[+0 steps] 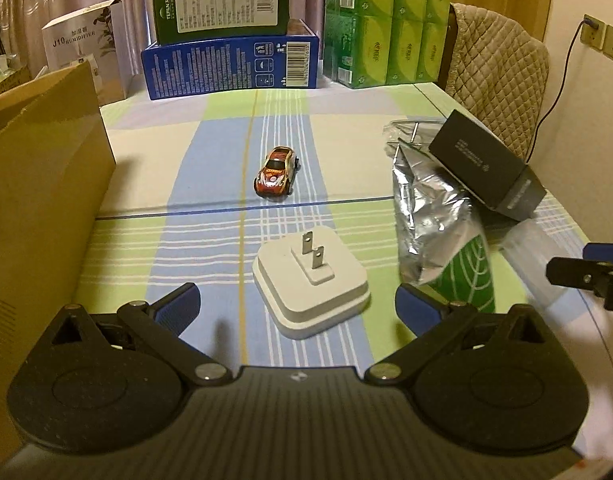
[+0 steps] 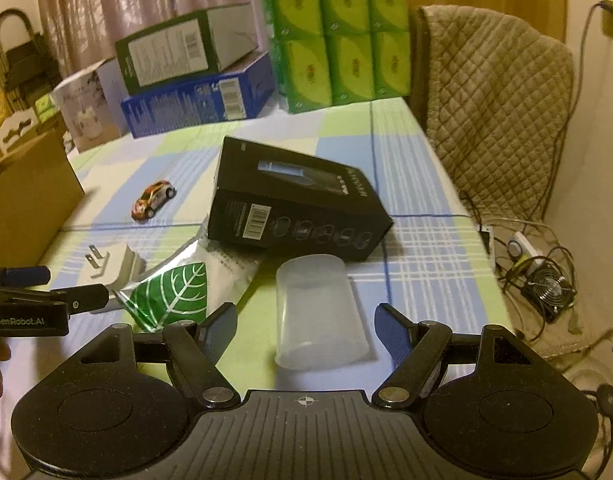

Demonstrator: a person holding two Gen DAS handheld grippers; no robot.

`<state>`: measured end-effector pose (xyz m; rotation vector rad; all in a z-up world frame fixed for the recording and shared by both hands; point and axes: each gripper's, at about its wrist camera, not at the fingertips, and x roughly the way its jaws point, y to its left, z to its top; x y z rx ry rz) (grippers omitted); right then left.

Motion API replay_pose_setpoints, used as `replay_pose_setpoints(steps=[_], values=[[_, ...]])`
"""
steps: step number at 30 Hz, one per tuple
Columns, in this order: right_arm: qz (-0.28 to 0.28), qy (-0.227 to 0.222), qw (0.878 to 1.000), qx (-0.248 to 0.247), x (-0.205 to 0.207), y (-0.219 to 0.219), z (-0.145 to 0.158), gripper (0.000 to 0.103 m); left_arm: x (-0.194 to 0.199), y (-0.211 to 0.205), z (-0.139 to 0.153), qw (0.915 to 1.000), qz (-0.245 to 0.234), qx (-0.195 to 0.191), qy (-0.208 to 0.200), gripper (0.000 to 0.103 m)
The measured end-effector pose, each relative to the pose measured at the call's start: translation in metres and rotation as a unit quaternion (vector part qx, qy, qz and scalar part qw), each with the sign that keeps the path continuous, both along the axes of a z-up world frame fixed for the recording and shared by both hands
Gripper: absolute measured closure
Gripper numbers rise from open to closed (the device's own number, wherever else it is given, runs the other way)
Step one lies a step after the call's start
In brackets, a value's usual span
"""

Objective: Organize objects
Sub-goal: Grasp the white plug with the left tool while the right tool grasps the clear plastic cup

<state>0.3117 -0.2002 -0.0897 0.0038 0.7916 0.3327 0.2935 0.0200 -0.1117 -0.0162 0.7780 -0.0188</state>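
Beside the cardboard box [image 1: 46, 184] at table's left, black carton [image 2: 294, 204], foil pouch [image 1: 434, 216], white plug adapter [image 1: 310, 284], translucent cup [image 2: 318, 312]: approach stage, left gripper [image 1: 296, 304] and right gripper [image 2: 306, 324] both agape, straddling adapter and cup, needing closure next.

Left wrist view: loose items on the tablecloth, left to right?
Cardboard box → toy car → white plug → foil bag → black box. The left claw is open around the plug, not touching it.
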Motion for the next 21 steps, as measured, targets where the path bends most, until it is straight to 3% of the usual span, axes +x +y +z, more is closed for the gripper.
replay_pose_setpoints(steps=[9,15,17,21], values=[[-0.004,0.015,1.0,-0.022,0.024,0.01,-0.012,0.03,0.022,-0.001,-0.017,1.0,-0.005,-0.003,-0.001,0.004],[-0.004,0.027,0.999,-0.026,0.03,0.01,-0.018,0.03,0.031,-0.003,-0.024,1.0,-0.006,0.005,0.003,0.019],[-0.002,0.031,0.999,-0.025,0.031,0.011,-0.02,0.03,0.029,-0.002,-0.024,0.9999,-0.007,0.008,0.004,0.032],[0.0,0.035,0.999,-0.023,0.031,0.012,-0.021,0.034,0.022,0.0,-0.02,0.9998,-0.013,0.007,0.015,0.037]])
